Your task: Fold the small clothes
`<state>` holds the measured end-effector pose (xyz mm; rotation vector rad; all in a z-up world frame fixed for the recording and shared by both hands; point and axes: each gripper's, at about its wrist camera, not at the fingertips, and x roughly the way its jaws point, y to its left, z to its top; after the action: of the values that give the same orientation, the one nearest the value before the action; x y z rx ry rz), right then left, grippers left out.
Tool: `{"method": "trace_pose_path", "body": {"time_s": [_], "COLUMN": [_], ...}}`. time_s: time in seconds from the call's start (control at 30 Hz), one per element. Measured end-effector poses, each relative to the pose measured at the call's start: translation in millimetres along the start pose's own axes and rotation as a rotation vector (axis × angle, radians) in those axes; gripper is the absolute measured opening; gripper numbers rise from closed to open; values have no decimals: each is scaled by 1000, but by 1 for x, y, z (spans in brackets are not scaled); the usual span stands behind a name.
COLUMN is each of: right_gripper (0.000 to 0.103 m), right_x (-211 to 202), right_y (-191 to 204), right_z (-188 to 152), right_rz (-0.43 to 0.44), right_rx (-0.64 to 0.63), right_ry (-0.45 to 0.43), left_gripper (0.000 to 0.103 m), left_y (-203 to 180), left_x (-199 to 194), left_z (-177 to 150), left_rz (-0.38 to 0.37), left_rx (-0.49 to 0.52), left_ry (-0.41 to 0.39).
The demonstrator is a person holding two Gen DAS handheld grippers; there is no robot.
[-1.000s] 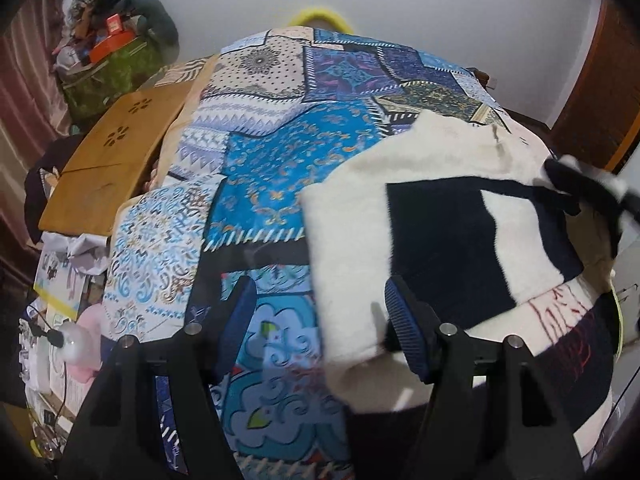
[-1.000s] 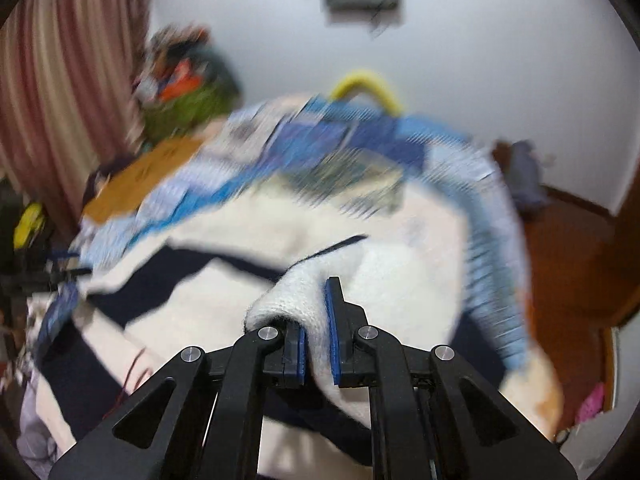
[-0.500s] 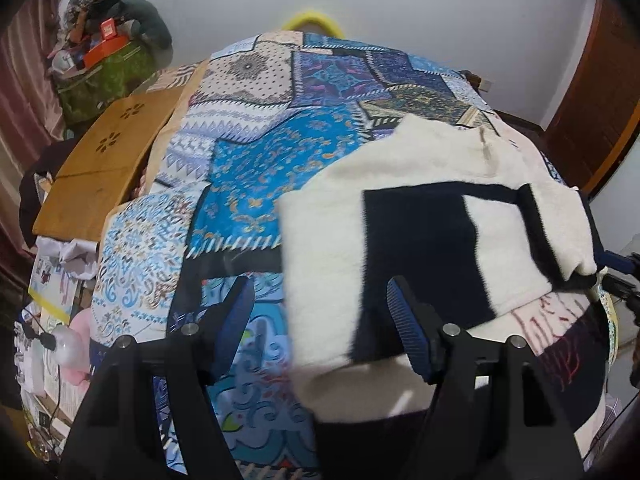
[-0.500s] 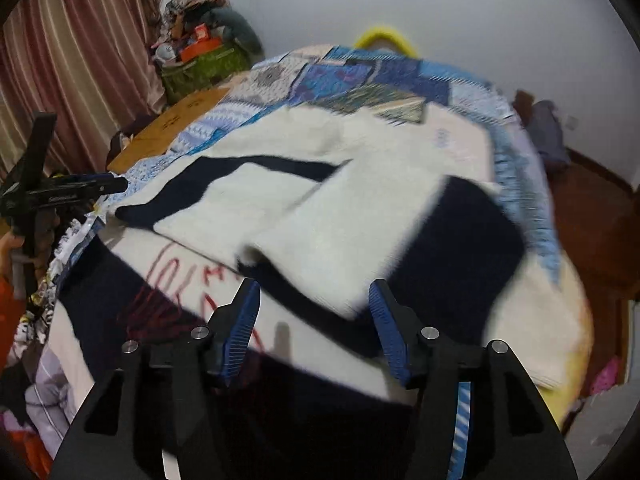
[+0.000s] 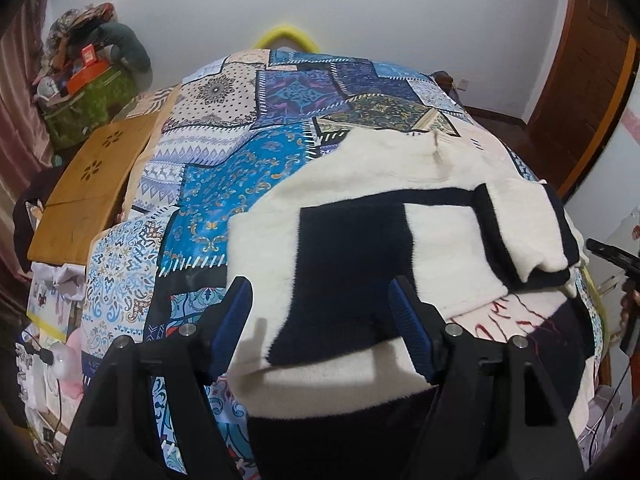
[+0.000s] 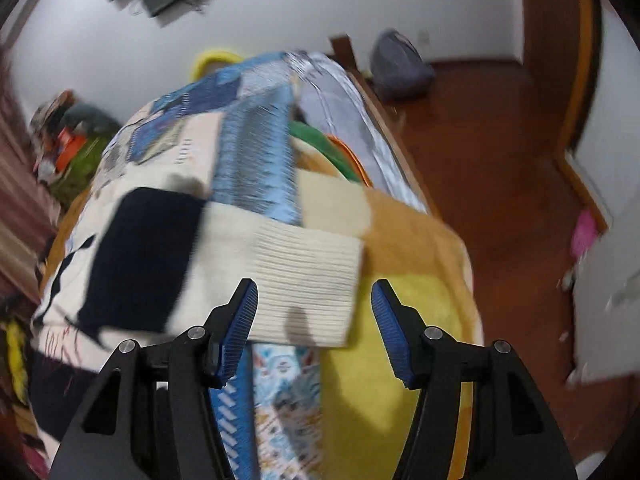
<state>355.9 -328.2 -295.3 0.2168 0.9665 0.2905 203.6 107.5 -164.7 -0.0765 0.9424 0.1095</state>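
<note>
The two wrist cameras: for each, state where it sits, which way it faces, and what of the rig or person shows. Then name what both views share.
Left wrist: sits on the left gripper, looks down its open fingers at the cream and navy sweater on the patchwork bedspread.
Right wrist: sits on the right gripper, fingers open, faces the sweater's ribbed hem and the wooden floor.
Shared: sweater, bedspread.

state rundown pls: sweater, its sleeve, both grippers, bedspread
sweater: flat on the bed, partly folded
sleeve: folded across the body
ribbed cuff: lying loose, not gripped
left gripper: open, empty, over the sweater
right gripper: open, just released, nothing between the jaws
patchwork bedspread: spread out under the sweater
</note>
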Motion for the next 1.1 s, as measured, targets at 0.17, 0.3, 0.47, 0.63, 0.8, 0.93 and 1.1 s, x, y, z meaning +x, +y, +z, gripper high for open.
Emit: {"method": "trace_pose_path", "body": {"time_s": [0.17, 0.3, 0.47, 0.63, 0.8, 0.93, 1.1], "right_gripper": [32, 13, 10, 9, 9, 9, 10], "right_x": [31, 21, -20, -69, -89, -78, -41], "right_y": [4, 15, 38, 99, 185, 269, 339], "right_z": [-2, -1, 16, 41, 56, 53, 28], "right_rz": [25, 16, 57, 167, 298, 376, 453], "right_rx": [11, -44, -125, -224, -366, -511, -609], "right_ry": [47, 22, -61, -167, -211, -199, -123], "left_gripper": [71, 71, 71, 71, 71, 71, 71], "left_y": [-3, -2, 3, 12, 29, 49, 82], "left_x": [-1, -2, -8, -12, -20, -28, -38], "left_z": [-4, -7, -8, -10, -17, -25, -36], "left_rz": [10, 23, 12, 6, 10, 14, 24], "left_rx": [7, 11, 5, -16, -38, -73, -134], "left_ry": [5, 3, -19, -44, -67, -78, -79]}}
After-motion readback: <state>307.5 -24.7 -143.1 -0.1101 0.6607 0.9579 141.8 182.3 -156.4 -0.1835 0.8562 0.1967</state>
